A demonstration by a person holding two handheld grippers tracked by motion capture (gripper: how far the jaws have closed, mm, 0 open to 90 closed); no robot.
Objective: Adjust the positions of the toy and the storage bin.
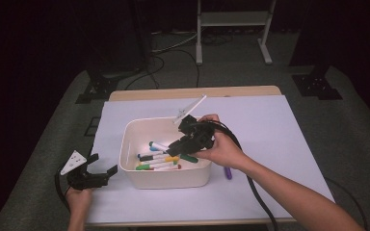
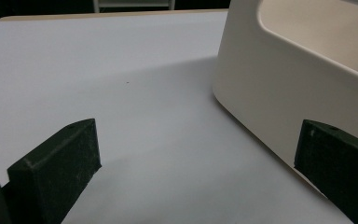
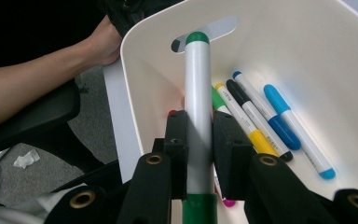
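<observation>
The right gripper [image 3: 199,140] is clenched on a white-barrelled marker with a green cap and green end [image 3: 198,112], its two black pads pressing the barrel from either side about midway along, so the pen lies in line with the jaws and points down into the cream-white plastic tub [image 3: 140,70]. In the high view the right gripper [image 1: 180,143] hangs over the tub's [image 1: 125,144] right half, tilted inward; the grip looks chosen so that the pen can be dropped lengthwise among those already inside. The held pen is smooth, round and slender, its cap rounded, and it sits just above the tub's floor, not yet lying on it. Beneath and beside it rest several other markers [image 3: 256,121] with yellow, black and blue ends, roughly parallel. A purple marker [image 1: 228,173] lies outside on the white paper sheet [image 1: 279,130], just beside the tub's right wall, apparently yet to be collected. The left gripper [image 1: 99,173] rests near the table's near-left edge, its jaws standing wide apart with nothing between them; its own view shows the tub's outer wall [image 2: 279,93] just beside one jaw, seemingly idle or ready to steady it.
</observation>
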